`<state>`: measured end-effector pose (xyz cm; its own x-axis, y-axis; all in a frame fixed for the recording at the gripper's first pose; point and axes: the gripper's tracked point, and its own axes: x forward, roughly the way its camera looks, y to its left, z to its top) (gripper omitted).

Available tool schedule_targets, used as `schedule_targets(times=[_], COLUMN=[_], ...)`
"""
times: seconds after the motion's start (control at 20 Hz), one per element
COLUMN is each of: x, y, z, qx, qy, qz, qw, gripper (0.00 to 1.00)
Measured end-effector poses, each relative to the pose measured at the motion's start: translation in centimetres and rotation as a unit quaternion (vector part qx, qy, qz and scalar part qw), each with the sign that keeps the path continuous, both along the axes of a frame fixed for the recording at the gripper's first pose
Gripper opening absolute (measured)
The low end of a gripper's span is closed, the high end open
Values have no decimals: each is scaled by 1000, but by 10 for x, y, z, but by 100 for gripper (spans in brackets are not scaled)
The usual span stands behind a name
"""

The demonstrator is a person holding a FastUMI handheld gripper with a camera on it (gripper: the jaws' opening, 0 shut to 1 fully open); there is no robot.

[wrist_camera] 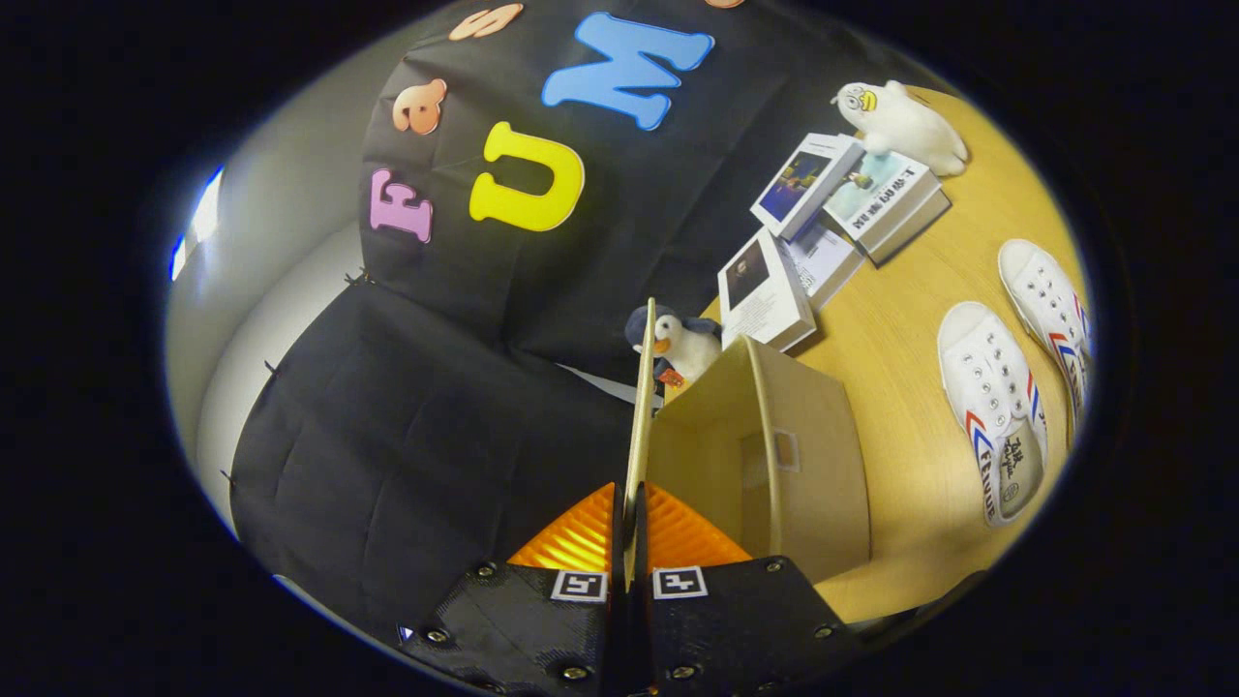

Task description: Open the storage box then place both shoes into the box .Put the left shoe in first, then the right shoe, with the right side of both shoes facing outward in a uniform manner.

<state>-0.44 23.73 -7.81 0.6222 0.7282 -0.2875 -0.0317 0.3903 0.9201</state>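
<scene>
One wooden table (pixel 900 348) on the right of the frame. One storage box (pixel 803 465) at lower centre, its interior dark, contents impossible to tell. Its lid (pixel 641 407) stands edge-on, and the gripper (pixel 629 528) is clamped tight on that lid, both fingers pressing. Several books (pixel 832 223) at upper right. Two shoes (pixel 997 407) at far right. Two plush toys: a white one (pixel 905 121), and a penguin (pixel 678 344) behind the box.

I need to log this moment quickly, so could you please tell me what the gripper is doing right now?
Gripper: shut on the box lid, both fingers pinching its thin edge, the storage box open beside it.
</scene>
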Motion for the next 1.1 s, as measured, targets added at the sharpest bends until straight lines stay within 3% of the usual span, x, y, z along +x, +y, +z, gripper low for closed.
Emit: schedule_targets(times=[0.45, 1.1], x=[9, 4], y=[76, 178], z=[61, 69], qx=[-23, -83], qy=[-75, -115], qz=[41, 83], qw=[996, 986], gripper=[3, 3])
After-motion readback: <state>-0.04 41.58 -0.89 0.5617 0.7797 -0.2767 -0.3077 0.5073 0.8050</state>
